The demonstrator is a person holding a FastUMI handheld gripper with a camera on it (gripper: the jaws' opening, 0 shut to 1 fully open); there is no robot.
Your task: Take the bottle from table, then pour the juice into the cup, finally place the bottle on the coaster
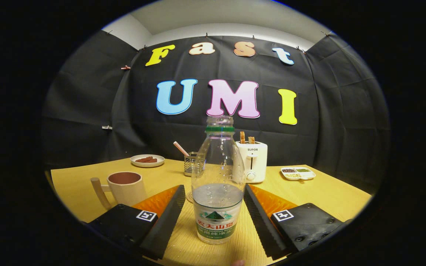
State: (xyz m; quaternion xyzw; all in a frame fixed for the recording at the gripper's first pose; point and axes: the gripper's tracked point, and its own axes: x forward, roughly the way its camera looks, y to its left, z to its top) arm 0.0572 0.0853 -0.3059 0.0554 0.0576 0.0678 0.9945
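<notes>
**Bottle upright between the spread fingers, not gripped**

The hand-held gripper is wide open: its two fingers splay apart over the desk, and a strip of bare wood shows between each finger and the bottle. Neither finger presses on anything.

The bottle stands upright on the desk, centred between the two fingers and about level with their forward halves. It is clear plastic with a green ring at the neck and no cap, and holds clear liquid up to roughly the top edge of its label. Droplets cling to the inside wall above the liquid.

Just behind the bottle's base, on the side of the left finger, a thin round edge peeks out; it may be the coaster, though most of it is hidden and I cannot be sure.

The cup stands ahead of the left finger, close beside its tip, its handle turned away from the bottle. It is pale outside and reddish-brown inside.

Farther back on the desk:
- a small plate with dark food on it, beyond the cup
- a wire holder with a striped stick in it, just behind the bottle
- a white toaster with two slices standing up from it, partly behind the bottle
- a divided white dish, beyond the right finger
</notes>
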